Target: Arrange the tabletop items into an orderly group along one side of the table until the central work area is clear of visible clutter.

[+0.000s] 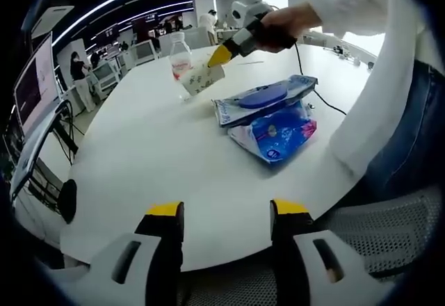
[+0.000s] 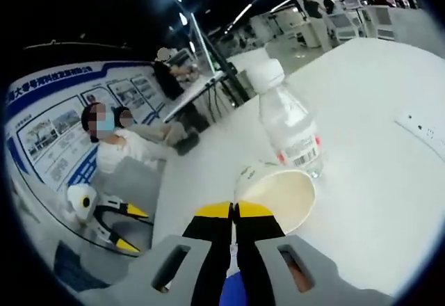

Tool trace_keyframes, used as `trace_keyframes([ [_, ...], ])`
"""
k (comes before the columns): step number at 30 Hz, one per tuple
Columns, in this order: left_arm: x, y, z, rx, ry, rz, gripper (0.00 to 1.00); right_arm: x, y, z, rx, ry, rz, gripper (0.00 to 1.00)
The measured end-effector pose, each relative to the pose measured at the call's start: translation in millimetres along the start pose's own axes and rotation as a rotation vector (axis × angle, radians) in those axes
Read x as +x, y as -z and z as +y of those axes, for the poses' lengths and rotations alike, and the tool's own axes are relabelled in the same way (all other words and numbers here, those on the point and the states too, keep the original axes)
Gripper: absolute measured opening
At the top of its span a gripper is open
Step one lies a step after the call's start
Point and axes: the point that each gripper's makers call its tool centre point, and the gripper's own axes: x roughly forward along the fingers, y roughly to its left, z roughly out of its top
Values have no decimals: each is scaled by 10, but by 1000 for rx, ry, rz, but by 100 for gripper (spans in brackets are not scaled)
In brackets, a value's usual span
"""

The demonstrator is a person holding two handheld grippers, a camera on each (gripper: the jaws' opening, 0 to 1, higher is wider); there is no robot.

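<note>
Right gripper (image 2: pixel 234 212), jaws clamped on the paper cup (image 2: pixel 277 196) rim, should set it upright beside the bottle (image 2: pixel 288 129) at twelve o'clock.

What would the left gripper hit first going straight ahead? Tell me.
Likely the blue plastic packs. The left gripper, fingers open, points across bare white table, and the packs lie slightly right of its line. Depth is unclear, so it might pass beside them.

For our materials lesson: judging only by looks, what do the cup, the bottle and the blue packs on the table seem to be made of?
Cup: probably paper, with a matte cream inside and a thin rolled rim, held in the right tongs.
Bottle: clear, glossy plastic with a white cap; you can see through it.
Blue packs: likely soft plastic film, shiny and crinkled.
</note>
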Motion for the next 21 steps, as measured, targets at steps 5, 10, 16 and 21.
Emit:
trace_keyframes([
  [5,2,10,7,6,-2,3,49,-102,62,-100,-50,47,76,0],
  [10,0,10,12,6,-5,3,48,-201,90,-185,-106,74,117,0],
  [16,7,27,-2,19,-1,13,47,-274,107,-331,-232,127,194,0],
  [21,10,35,2,19,-2,18,47,-265,106,-418,-298,152,258,0],
])
